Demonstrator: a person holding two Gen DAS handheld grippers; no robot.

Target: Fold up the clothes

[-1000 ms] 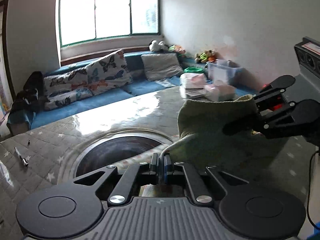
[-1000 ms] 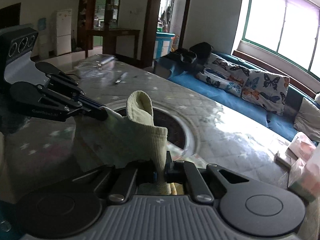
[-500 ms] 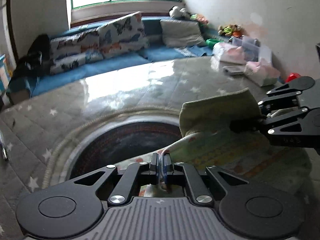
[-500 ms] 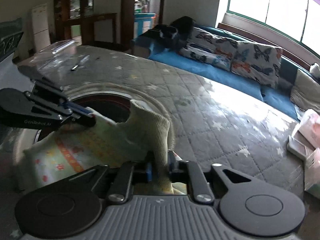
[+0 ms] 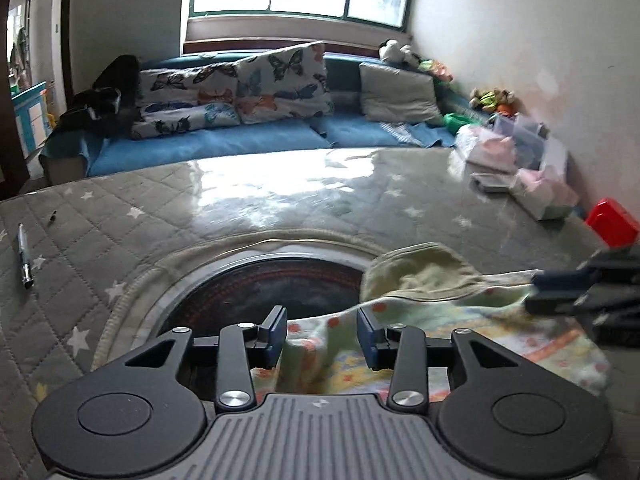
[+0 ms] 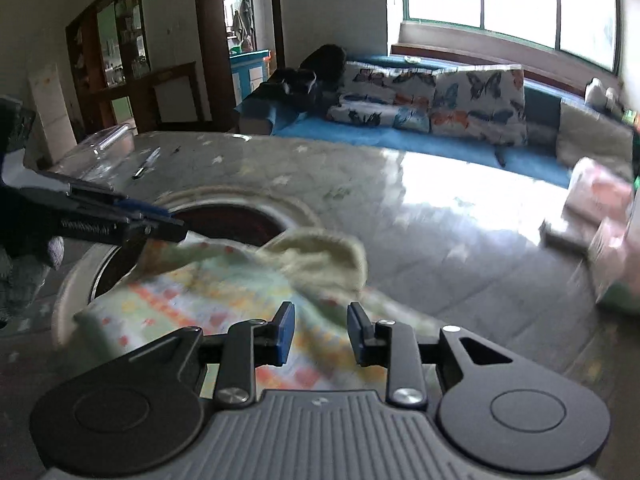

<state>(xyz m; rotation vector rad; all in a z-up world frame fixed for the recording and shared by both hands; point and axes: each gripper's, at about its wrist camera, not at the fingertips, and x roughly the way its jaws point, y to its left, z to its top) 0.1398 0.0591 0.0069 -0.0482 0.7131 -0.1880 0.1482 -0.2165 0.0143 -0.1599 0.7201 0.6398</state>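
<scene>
A small pale green garment (image 5: 440, 320) with a coloured print and a ribbed neckline lies on the grey quilted table cover (image 5: 240, 216), partly over a round dark inset (image 5: 272, 284). My left gripper (image 5: 322, 334) hovers low over its near edge with its jaws opening; a fold of cloth rises between the pads, untouched. The right gripper (image 5: 536, 292) shows at the right edge. In the right wrist view the garment (image 6: 200, 292) lies blurred under my right gripper (image 6: 320, 332), whose jaws are opening with cloth loose between them. The left gripper (image 6: 176, 226) reaches in from the left.
A pen (image 5: 25, 256) lies on the left of the table. Packages and plastic boxes (image 5: 540, 192) and a red box (image 5: 612, 222) crowd the right side by the wall. A clear container (image 6: 104, 144) stands at the far corner. A blue sofa (image 5: 208, 144) runs behind the table.
Both grippers came down with the garment from mid-air to the table. Both were shut on its edge and now stand open, with the cloth let go and lying flat.
</scene>
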